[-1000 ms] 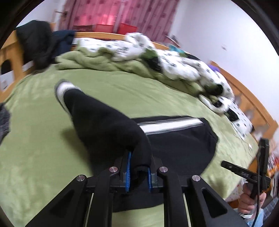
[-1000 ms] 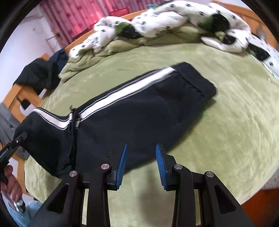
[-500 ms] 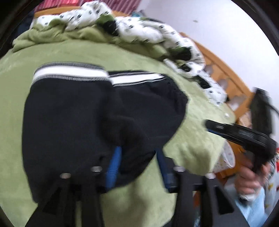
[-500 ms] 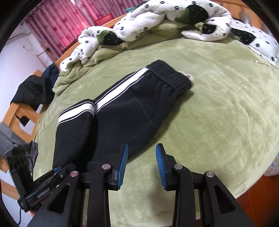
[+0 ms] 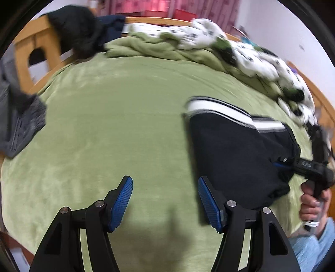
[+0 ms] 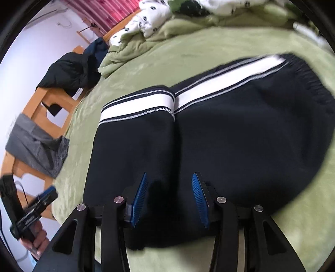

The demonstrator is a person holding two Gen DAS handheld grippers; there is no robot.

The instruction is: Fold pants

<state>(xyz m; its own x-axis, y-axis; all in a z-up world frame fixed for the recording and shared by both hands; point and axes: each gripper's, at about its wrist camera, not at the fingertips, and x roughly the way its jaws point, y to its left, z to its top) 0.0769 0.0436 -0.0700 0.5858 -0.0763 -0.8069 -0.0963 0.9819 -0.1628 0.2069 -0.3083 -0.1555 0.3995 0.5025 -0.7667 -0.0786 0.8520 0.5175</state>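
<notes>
Here the folded black track pants [image 6: 209,134] blur on the bed [image 5: 104,125]; left gripper [image 5: 165,200] and right gripper [image 6: 169,196] fingers spread wide, holding nothing.

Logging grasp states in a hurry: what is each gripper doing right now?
Left gripper: open, holding nothing, over the green blanket.
Right gripper: open, over the folded pants.

pants [image 6: 230,134]: black, white side stripe | blanket [image 5: 117,117]: plain green | quilt [image 5: 261,60]: white, dark spots | curtain [image 6: 108,12]: pink-red
</notes>
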